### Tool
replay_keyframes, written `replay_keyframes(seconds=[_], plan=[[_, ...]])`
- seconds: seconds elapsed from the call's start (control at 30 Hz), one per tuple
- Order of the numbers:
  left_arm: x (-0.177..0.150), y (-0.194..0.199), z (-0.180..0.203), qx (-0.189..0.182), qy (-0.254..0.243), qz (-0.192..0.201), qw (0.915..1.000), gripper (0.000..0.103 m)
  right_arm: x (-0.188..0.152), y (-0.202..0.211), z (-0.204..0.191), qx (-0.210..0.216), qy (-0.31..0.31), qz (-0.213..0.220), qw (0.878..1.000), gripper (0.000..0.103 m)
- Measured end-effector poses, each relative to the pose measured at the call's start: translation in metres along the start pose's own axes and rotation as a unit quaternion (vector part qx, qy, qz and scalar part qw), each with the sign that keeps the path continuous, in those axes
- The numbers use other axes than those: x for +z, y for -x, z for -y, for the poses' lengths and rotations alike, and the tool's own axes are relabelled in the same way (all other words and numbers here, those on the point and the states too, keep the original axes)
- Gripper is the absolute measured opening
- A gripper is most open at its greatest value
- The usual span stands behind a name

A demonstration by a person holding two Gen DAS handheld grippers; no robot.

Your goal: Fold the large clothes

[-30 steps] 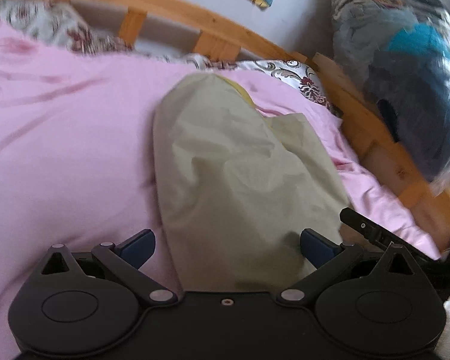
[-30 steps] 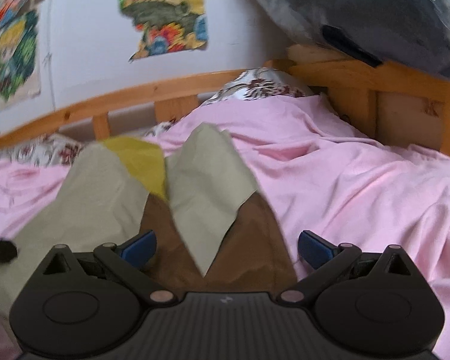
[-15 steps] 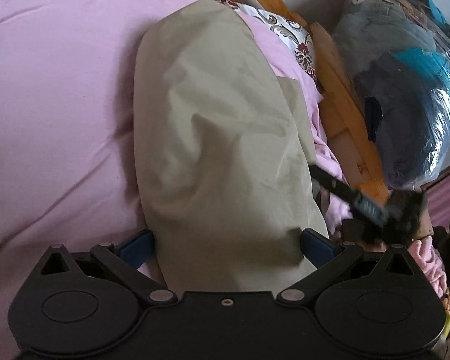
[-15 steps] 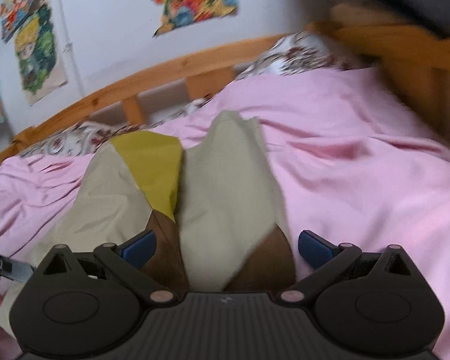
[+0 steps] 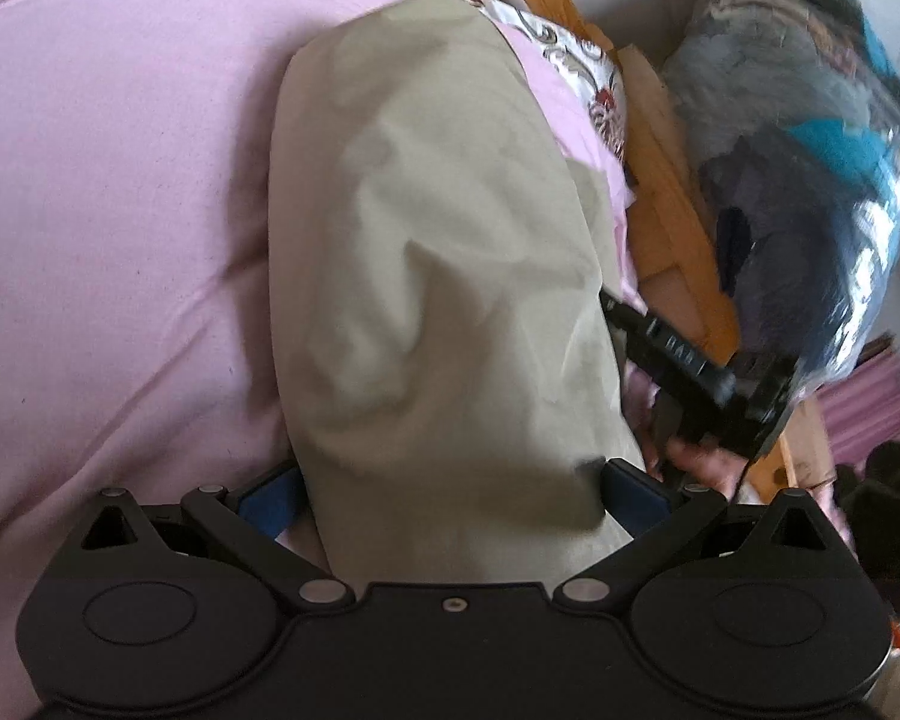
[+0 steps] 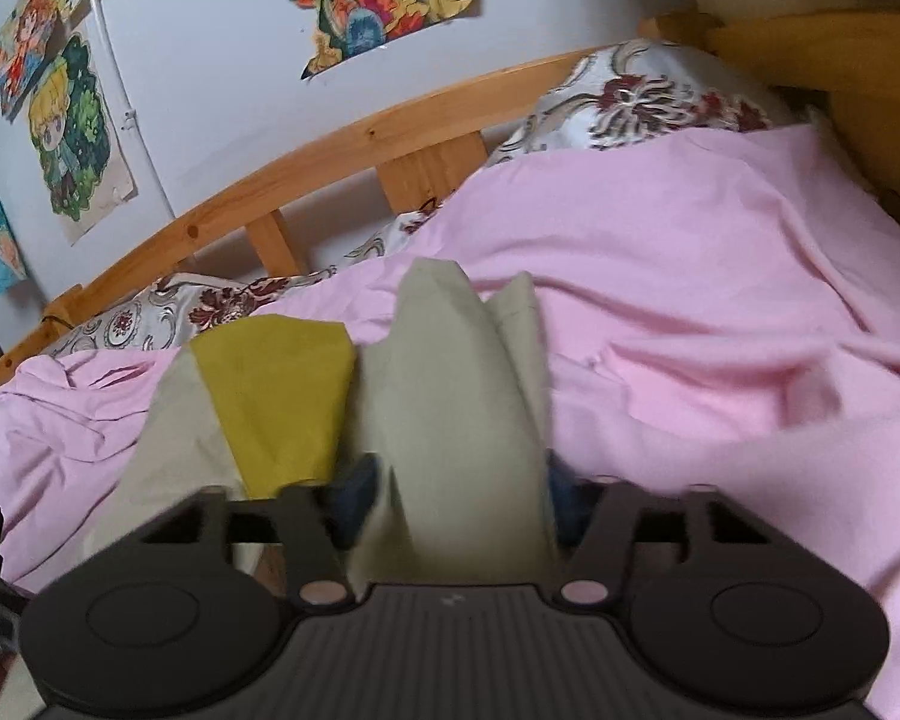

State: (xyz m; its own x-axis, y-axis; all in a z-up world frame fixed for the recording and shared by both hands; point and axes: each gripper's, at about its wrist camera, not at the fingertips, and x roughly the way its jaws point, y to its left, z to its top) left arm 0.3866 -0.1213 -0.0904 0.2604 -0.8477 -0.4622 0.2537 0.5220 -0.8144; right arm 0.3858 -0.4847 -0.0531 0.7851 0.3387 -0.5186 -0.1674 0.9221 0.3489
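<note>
Here, largest to smallest:
Bed: a pink sheet point(image 5: 120, 192) covers it; a wooden frame point(image 6: 342, 144) runs along the far edge, with a floral pillow point(image 6: 636, 96) in the far corner.
Bag: a clear plastic bag of dark clothes point(image 5: 810, 180) stands beyond the bed's right edge.
Garment: a khaki garment point(image 5: 438, 276) lies lengthwise on the sheet near the right edge; the right wrist view shows a mustard-yellow panel point(image 6: 276, 396) on it.
Left gripper point(image 5: 450, 483): jaws wide, the khaki cloth lying between the blue pads point(image 5: 633, 489); no pinch visible.
Right gripper point(image 6: 459, 495): jaws closing, blurred, with a khaki fold between them; whether the pads press yet cannot be told.
Hand point(image 5: 696, 468): bears the right gripper at the bed's right edge.
</note>
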Motion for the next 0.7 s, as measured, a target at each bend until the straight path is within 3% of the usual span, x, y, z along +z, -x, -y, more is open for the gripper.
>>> replay_keyframes(seconds=[0.13, 0.3, 0.47, 0.57, 0.7], plan=[[0.004, 0.0, -0.008, -0.007, 0.014, 0.02, 0.9997, 0.102, -0.006, 0.004, 0.01, 0.012, -0.022, 0.009, 1.0, 0.047], [0.008, -0.015, 0.0, 0.026, -0.005, 0.029, 0.9992, 0.103, -0.007, 0.002, -0.008, -0.003, 0.038, -0.003, 0.999, 0.047], [0.015, -0.022, 0.007, 0.049, 0.003, 0.018, 0.9986, 0.102, -0.015, 0.001, -0.043, -0.034, 0.138, -0.019, 0.99, 0.023], [0.014, -0.02, 0.012, 0.063, 0.001, 0.024, 0.9977, 0.095, -0.018, 0.005, -0.056, -0.047, 0.159, -0.016, 0.986, 0.017], [0.011, -0.009, 0.017, 0.068, -0.004, 0.041, 0.9968, 0.079, -0.015, 0.013, -0.064, -0.049, 0.151, -0.013, 0.987, 0.013]])
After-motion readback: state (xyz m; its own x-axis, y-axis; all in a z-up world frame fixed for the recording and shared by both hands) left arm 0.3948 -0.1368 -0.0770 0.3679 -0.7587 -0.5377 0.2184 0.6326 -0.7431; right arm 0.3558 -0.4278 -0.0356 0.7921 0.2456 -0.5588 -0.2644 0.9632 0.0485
